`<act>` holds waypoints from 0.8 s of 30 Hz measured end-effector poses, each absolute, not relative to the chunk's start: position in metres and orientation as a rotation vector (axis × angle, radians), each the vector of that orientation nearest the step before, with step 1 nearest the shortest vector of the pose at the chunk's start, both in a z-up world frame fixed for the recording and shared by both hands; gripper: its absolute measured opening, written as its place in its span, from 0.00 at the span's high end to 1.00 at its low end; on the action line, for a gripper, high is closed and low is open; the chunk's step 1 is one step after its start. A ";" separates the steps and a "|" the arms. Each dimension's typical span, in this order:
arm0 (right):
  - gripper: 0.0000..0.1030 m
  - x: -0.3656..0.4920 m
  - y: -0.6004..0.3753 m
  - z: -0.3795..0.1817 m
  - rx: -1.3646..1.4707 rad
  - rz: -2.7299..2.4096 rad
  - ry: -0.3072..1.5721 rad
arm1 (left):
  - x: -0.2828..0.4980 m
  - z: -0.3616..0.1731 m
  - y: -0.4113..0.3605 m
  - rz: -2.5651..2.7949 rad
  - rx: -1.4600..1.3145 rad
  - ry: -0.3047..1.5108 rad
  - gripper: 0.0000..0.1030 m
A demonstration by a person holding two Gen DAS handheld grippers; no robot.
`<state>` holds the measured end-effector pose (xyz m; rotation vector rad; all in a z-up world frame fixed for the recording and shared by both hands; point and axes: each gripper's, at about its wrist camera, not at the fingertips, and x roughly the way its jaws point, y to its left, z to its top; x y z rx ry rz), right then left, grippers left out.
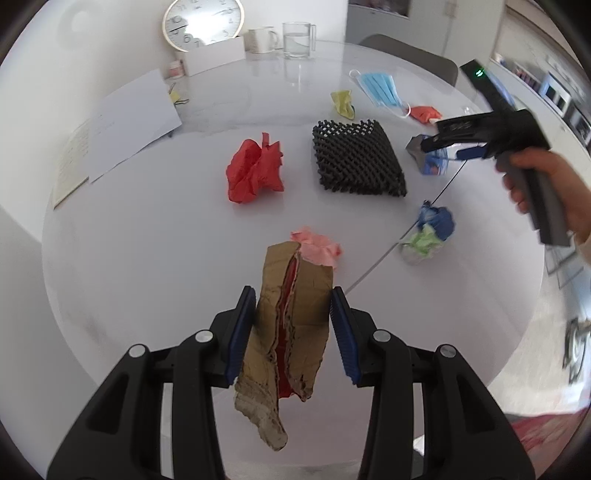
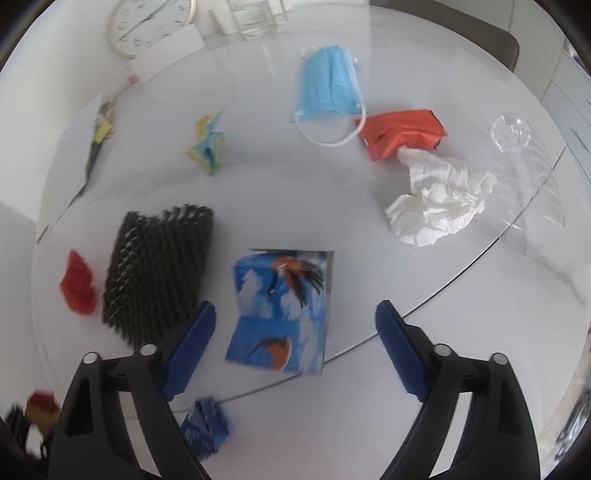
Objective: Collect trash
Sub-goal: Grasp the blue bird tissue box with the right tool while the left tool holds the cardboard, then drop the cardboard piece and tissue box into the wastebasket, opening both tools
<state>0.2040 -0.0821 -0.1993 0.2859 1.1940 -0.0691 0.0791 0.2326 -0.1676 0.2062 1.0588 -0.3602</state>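
My left gripper (image 1: 293, 321) is shut on a torn piece of brown cardboard (image 1: 291, 325) with a red inner layer, held above the round white table (image 1: 147, 258). A pink paper scrap (image 1: 317, 247) lies just beyond it. My right gripper (image 2: 295, 332) stands open above a blue printed carton (image 2: 284, 310) with cloud and bird pictures, its pads apart from it on both sides. The right gripper (image 1: 439, 142) also shows in the left wrist view, held by a hand (image 1: 546, 184), over that carton (image 1: 432, 162).
Scattered on the table: red crumpled paper (image 1: 255, 170), black mesh pad (image 1: 358, 158), blue face mask (image 2: 328, 85), orange-red packet (image 2: 402, 133), white tissue (image 2: 436, 199), yellow scrap (image 2: 207, 144), blue crumpled ball (image 2: 205, 424), green-and-blue wad (image 1: 428, 232), clear plastic cup (image 2: 517, 147). Clock (image 1: 203, 22), mug, jug and papers (image 1: 125, 122) stand at the back.
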 end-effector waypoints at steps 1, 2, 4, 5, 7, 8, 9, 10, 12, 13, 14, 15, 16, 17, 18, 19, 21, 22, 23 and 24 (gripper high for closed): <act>0.24 0.206 -0.082 -0.204 0.292 -0.067 1.201 | 0.075 -0.166 0.228 -0.354 0.196 1.061 0.60; 0.31 0.208 -0.082 -0.206 0.289 -0.068 1.207 | 0.072 -0.165 0.223 -0.350 0.190 1.064 0.60; 0.44 0.210 -0.081 -0.211 0.281 -0.052 1.215 | 0.067 -0.163 0.211 -0.345 0.180 1.070 0.60; 0.49 0.210 -0.080 -0.211 0.272 -0.049 1.216 | 0.064 -0.162 0.206 -0.347 0.174 1.073 0.60; 0.49 0.208 -0.081 -0.210 0.260 -0.035 1.208 | 0.059 -0.158 0.196 -0.356 0.163 1.076 0.60; 0.49 0.205 -0.082 -0.209 0.258 -0.025 1.203 | 0.058 -0.156 0.191 -0.358 0.162 1.076 0.60; 0.49 0.202 -0.083 -0.207 0.254 -0.019 1.199 | 0.055 -0.153 0.184 -0.364 0.161 1.075 0.60; 0.49 0.197 -0.085 -0.202 0.250 -0.012 1.191 | 0.052 -0.151 0.179 -0.367 0.162 1.072 0.60; 0.49 0.183 -0.088 -0.192 0.245 0.003 1.173 | 0.047 -0.144 0.166 -0.368 0.169 1.064 0.60; 0.49 0.175 -0.091 -0.185 0.242 0.013 1.163 | 0.044 -0.141 0.161 -0.366 0.170 1.064 0.60; 0.49 0.163 -0.094 -0.176 0.237 0.024 1.150 | 0.041 -0.139 0.155 -0.367 0.169 1.068 0.60; 0.49 0.148 -0.098 -0.165 0.230 0.041 1.138 | 0.037 -0.135 0.147 -0.372 0.167 1.071 0.60; 0.49 0.134 -0.101 -0.157 0.224 0.053 1.130 | 0.034 -0.133 0.142 -0.371 0.166 1.070 0.60; 0.49 0.122 -0.105 -0.149 0.217 0.063 1.122 | 0.029 -0.130 0.136 -0.370 0.166 1.069 0.60; 0.49 0.104 -0.110 -0.138 0.207 0.076 1.112 | 0.024 -0.127 0.129 -0.373 0.170 1.068 0.60; 0.49 0.094 -0.112 -0.133 0.202 0.081 1.107 | 0.017 -0.123 0.119 -0.367 0.178 1.068 0.60; 0.49 0.063 -0.119 -0.116 0.188 0.102 1.090 | 0.006 -0.118 0.103 -0.368 0.182 1.079 0.60; 0.49 0.048 -0.123 -0.109 0.182 0.115 1.086 | -0.003 -0.115 0.092 -0.372 0.177 1.085 0.60; 0.49 0.029 -0.129 -0.100 0.172 0.131 1.081 | -0.009 -0.112 0.084 -0.373 0.175 1.089 0.60; 0.49 0.011 -0.134 -0.094 0.160 0.145 1.079 | -0.019 -0.110 0.072 -0.374 0.181 1.094 0.60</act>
